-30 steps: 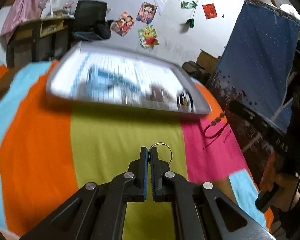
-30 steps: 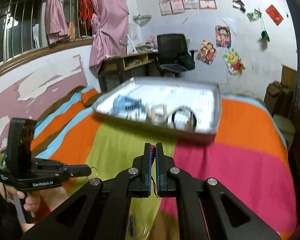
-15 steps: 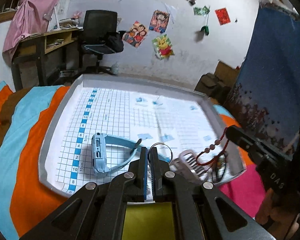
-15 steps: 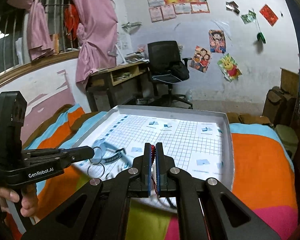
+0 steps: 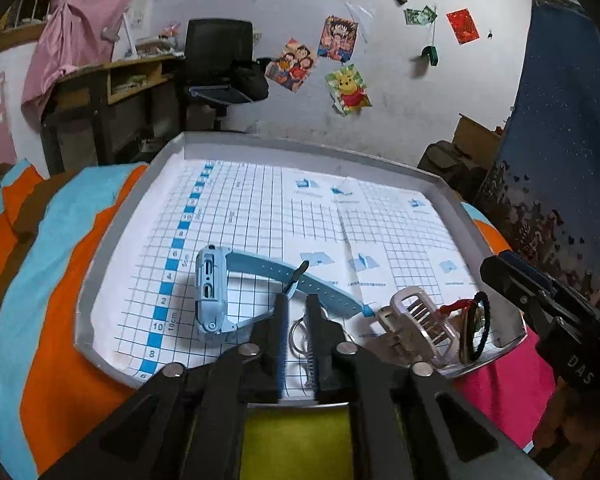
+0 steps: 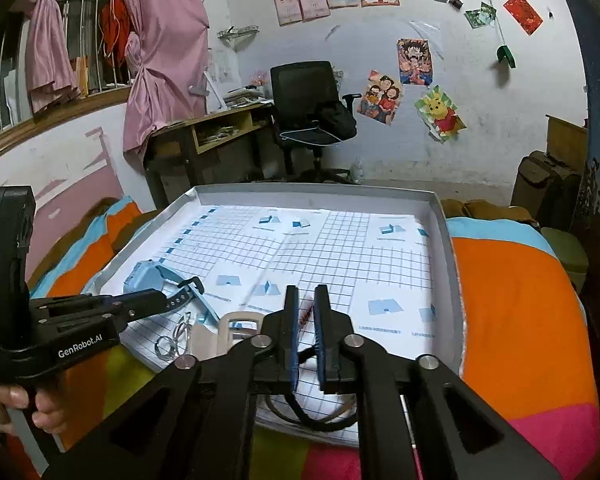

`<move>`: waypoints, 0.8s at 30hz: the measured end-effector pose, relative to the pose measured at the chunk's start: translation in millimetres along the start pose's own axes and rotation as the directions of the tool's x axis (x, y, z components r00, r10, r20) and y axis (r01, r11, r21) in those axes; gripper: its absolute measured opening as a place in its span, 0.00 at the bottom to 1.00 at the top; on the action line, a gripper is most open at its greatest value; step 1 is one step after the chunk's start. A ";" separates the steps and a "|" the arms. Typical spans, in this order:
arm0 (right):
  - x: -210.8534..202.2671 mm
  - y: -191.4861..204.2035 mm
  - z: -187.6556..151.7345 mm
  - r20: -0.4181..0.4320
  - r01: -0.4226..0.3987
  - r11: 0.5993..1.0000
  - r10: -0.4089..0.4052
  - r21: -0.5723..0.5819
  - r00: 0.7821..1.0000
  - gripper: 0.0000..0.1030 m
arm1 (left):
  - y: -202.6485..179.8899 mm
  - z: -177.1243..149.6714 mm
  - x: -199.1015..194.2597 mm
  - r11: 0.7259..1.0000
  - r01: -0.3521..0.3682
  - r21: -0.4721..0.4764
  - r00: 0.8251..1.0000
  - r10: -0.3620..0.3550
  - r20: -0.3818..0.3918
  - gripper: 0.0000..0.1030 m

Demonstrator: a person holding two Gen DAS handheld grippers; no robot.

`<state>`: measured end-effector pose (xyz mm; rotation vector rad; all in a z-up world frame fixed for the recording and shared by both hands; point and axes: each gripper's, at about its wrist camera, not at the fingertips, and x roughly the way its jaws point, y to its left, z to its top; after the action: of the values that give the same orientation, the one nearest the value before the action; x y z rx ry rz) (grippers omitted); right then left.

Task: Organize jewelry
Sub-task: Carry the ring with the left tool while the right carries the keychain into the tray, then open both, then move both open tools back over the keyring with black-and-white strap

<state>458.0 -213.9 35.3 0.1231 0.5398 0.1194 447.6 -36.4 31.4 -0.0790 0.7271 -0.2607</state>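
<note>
Jaws newly parted, ring (image 5: 299, 332) between.

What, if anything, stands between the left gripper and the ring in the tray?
Nothing visible. The ring lies in the tray directly between the open fingers of the left gripper; the watch strap passes beyond their tips.

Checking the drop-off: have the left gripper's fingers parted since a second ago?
Yes. The left gripper was pinching the metal ring; now it's open, the ring lying on the tray.
</note>
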 end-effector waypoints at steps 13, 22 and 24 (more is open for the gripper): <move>-83.1 -0.2 12.4 0.146 0.067 0.997 -0.061 -0.032 0.987 0.47 | -25.1 -17.6 -118.0 0.999 -0.017 -0.035 0.954 0.027 0.300 1.00; -189.9 2.3 7.3 0.262 0.046 0.998 -0.034 -0.040 0.964 0.88 | -47.5 -51.1 -204.8 0.999 -0.043 -0.033 0.898 0.053 0.437 1.00; -211.0 4.1 2.4 0.281 0.034 0.999 -0.020 -0.042 0.959 0.94 | -49.4 -61.2 -219.3 0.998 -0.043 -0.036 0.892 0.055 0.449 1.00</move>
<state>279.3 -240.7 144.4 0.0855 0.2545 0.0857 239.5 -25.4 135.4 -0.1397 0.2677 -0.1747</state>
